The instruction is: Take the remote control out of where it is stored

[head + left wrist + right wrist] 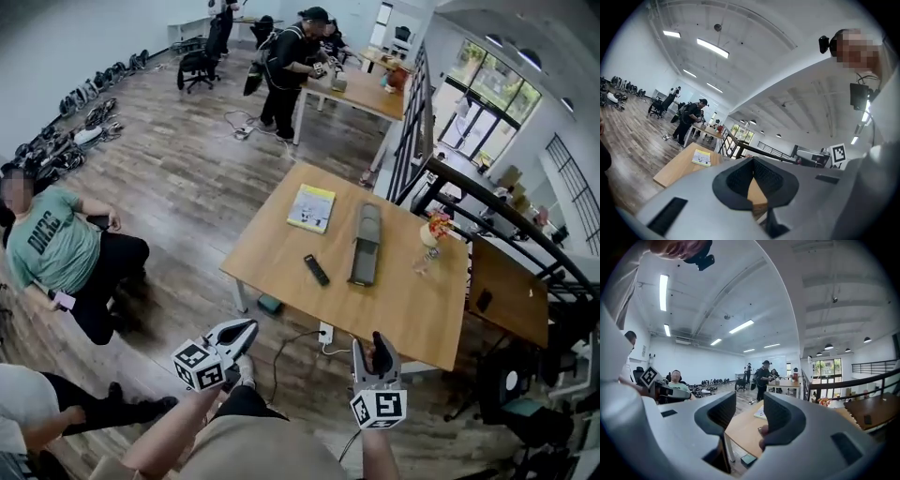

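Wooden table [394, 309]: booklet [311, 207], black remote [316, 270], grey case [366, 244], flower glass [429, 248], all apart.

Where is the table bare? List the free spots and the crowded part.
Free on the table: the near right part, in front of the flower glass and right of the grey case; also the left corner, beside the booklet and remote. Crowded: the middle, around booklet, remote and case.
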A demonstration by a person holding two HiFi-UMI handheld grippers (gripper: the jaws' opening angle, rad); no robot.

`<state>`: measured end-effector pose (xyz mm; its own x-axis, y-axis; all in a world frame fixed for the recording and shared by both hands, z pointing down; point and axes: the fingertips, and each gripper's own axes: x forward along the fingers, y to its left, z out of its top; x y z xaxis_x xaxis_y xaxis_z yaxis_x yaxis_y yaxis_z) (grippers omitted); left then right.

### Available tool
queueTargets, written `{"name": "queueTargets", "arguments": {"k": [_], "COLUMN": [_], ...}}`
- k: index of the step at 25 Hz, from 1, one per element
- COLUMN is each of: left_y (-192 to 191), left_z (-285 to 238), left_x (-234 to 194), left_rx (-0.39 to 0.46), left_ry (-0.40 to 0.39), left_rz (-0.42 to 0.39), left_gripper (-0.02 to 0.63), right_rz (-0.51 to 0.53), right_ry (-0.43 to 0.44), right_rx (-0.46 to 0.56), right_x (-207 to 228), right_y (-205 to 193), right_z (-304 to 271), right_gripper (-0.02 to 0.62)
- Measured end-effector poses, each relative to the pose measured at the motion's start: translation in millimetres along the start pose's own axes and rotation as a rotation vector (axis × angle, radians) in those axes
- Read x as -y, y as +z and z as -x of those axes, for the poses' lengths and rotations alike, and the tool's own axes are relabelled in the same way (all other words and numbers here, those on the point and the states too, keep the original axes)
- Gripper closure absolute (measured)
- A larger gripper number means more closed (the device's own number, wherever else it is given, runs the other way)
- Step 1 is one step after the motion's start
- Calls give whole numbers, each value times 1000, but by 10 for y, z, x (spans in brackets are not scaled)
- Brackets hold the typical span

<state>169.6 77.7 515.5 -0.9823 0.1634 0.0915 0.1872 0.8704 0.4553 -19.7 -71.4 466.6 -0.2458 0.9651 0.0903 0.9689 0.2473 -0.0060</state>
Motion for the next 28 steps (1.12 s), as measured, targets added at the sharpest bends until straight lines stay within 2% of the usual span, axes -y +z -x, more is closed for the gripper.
{"name": "queueTargets", "arguments": {"k": [3, 7, 13, 17, 21, 28], "left_y": [-253, -569, -757, -799, -893, -927], "left_z": [8, -62, -45, 51, 141, 131], "left_x": [283, 679, 955, 996, 1009, 983], "left_rx": [-13, -60, -102, -105, -98, -102], "left_ry": [-18, -75, -87, -66, -46, -48], "left_rz": [2, 0, -22, -35, -11, -13], "left_gripper": [601, 601, 601, 601, 601, 601], "right_rz": [21, 29, 1, -38, -72, -109], "right_ry": [-27, -109, -202, -228, -234, -214], "right_rx": [3, -24, -64, -97, -141, -172], "right_x": [118, 344, 612, 682, 692, 685], "right_y": [-44, -234, -519, -746, -909, -1002], "right_z": [432, 1041, 1562, 1734, 1821, 1650], "right_gripper": [405, 405, 405, 405, 405, 405]}}
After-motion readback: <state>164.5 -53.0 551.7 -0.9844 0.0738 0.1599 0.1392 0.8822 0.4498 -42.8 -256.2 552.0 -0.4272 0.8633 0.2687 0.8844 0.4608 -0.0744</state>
